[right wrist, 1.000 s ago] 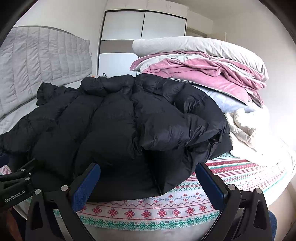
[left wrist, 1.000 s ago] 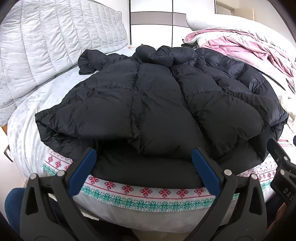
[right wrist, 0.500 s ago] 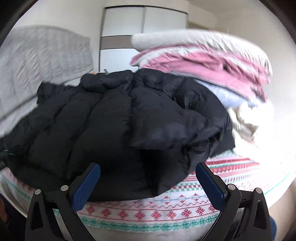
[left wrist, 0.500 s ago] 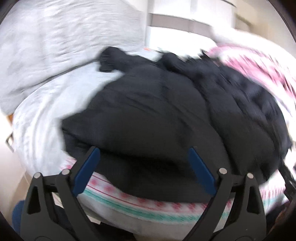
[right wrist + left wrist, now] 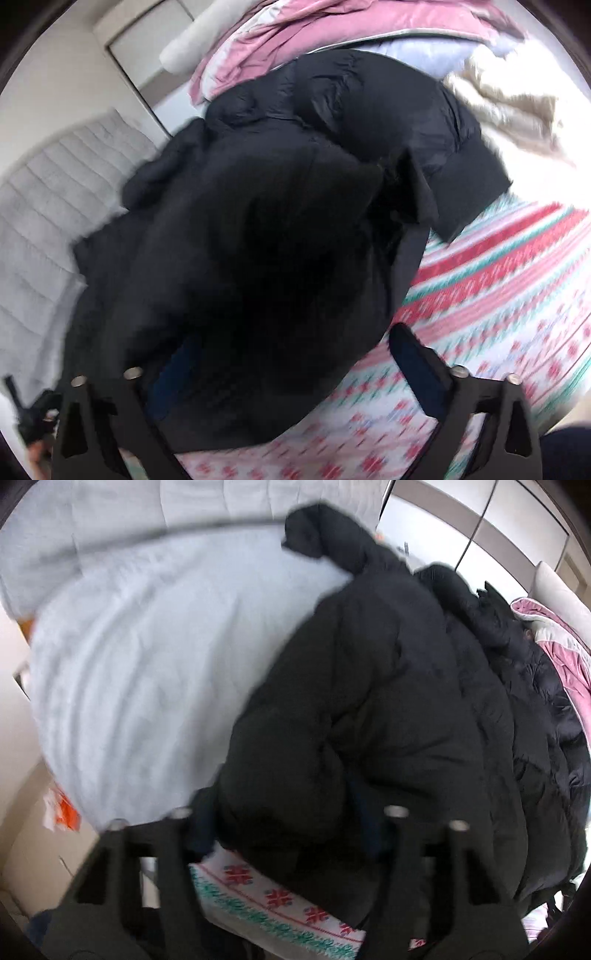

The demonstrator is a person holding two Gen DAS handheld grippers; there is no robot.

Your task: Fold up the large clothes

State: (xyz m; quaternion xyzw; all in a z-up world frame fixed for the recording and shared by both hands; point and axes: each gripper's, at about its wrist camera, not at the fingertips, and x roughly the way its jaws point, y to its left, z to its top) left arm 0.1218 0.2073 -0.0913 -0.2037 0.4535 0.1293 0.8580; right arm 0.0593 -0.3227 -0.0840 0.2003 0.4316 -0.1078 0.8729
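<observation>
A large black puffer jacket (image 5: 388, 701) lies spread on the bed; it also fills the right wrist view (image 5: 258, 240). My left gripper (image 5: 284, 827) is open, its fingers straddling the jacket's near left hem corner. My right gripper (image 5: 288, 365) is open, its fingers on either side of the jacket's near right hem; the left finger is partly hidden under the dark fabric. Both views are blurred and tilted.
The bed has a pale grey cover (image 5: 147, 657) and a red-green patterned blanket (image 5: 498, 288) at its near edge. A pile of pink and white bedding (image 5: 295, 40) lies beyond the jacket. A grey quilted headboard (image 5: 48, 206) stands at left. Wardrobe doors (image 5: 480, 528) stand behind.
Both grippers have moved in close to the jacket's near hem and tilted, the left toward the left corner, the right toward the right side. Both stay open.
</observation>
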